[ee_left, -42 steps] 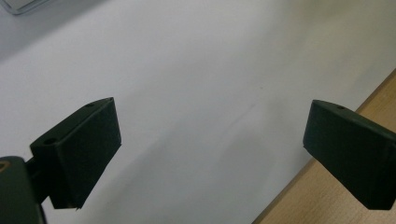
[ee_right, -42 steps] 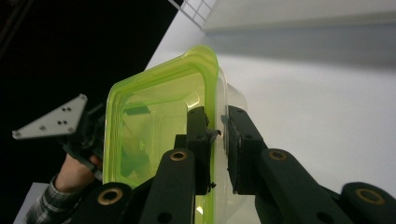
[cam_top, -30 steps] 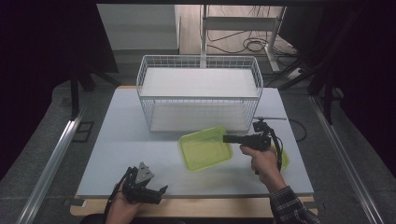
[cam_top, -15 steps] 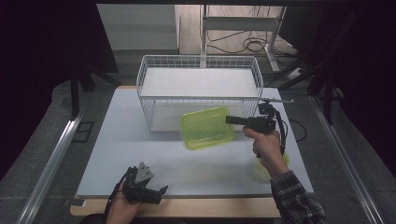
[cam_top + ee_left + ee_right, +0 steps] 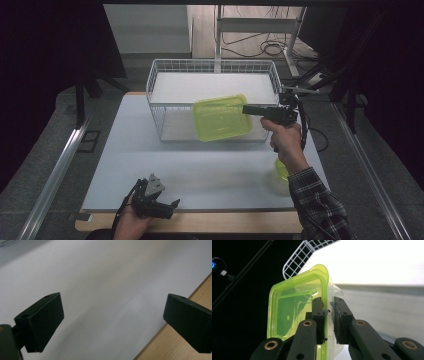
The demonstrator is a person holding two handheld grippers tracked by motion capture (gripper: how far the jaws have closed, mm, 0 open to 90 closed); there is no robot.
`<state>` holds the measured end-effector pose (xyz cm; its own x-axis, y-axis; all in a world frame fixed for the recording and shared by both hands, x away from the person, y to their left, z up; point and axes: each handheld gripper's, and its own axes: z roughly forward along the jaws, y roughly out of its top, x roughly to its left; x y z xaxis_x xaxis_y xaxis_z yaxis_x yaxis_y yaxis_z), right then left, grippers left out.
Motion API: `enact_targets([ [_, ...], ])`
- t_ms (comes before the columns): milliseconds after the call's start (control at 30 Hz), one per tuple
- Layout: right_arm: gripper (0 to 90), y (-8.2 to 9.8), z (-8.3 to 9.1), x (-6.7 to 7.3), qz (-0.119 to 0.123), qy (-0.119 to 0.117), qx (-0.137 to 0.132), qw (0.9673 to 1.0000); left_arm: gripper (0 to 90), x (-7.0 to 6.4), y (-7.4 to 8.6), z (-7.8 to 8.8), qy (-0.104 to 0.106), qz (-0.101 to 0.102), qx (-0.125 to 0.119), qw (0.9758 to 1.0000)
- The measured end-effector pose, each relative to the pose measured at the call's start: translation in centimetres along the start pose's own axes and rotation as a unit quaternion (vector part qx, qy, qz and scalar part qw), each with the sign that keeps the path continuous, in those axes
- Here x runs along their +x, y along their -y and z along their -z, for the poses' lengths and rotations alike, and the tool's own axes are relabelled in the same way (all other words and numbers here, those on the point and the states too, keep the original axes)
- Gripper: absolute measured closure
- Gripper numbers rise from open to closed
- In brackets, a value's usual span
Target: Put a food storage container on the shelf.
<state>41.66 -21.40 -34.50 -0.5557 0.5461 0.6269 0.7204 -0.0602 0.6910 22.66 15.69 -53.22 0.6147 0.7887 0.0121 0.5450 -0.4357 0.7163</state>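
A yellow-green plastic container (image 5: 220, 118) hangs in the air in front of the white wire basket (image 5: 165, 79), level with its front wall. My right gripper (image 5: 246, 109) is shut on the container's right rim. In the right gripper view the jaws pinch the rim of the container (image 5: 294, 310) edge-on, my right gripper (image 5: 328, 312) clamped on it. Near the table's front edge my left gripper (image 5: 172, 205) rests in a hand, open. My left gripper (image 5: 112, 315) has its jaws wide apart over the bare white table (image 5: 105, 277).
A second yellow-green piece (image 5: 281, 171) lies on the table by the right forearm, partly hidden. The basket stands at the back middle of the white table (image 5: 210, 170). A wooden strip (image 5: 225, 222) runs along the front edge. Cables lie on the floor behind.
The right hand has lifted the container off the table and carried it up and back toward the basket. The left gripper has stayed where it was.
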Motion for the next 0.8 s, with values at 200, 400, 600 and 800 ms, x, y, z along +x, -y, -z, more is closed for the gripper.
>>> enact_targets([
  [200, 80.3, -1.6, -0.4, 0.3, 0.002, 0.01, -0.013, 0.9999, 2.9, 0.0, 0.0, 0.0, 0.0, 0.0, 0.0, 1.0],
  [400, 80.3, -3.3, -0.9, 0.6, -0.002, 0.015, -0.029, 0.9995, 2.9, 0.0, 0.0, 0.0, 0.001, 0.0, 0.0, 1.0],
  [600, 80.3, -4.7, -1.6, 0.7, 0.0, 0.03, -0.043, 0.9986, 2.6, 0.0, 0.0, 0.0, 0.004, 0.005, -0.004, 1.0],
  [800, 80.2, -5.8, -2.4, 0.5, -0.006, 0.043, -0.054, 0.9976, 2.4, 0.2, 0.0, 0.2, 0.013, 0.014, -0.013, 0.9997],
])
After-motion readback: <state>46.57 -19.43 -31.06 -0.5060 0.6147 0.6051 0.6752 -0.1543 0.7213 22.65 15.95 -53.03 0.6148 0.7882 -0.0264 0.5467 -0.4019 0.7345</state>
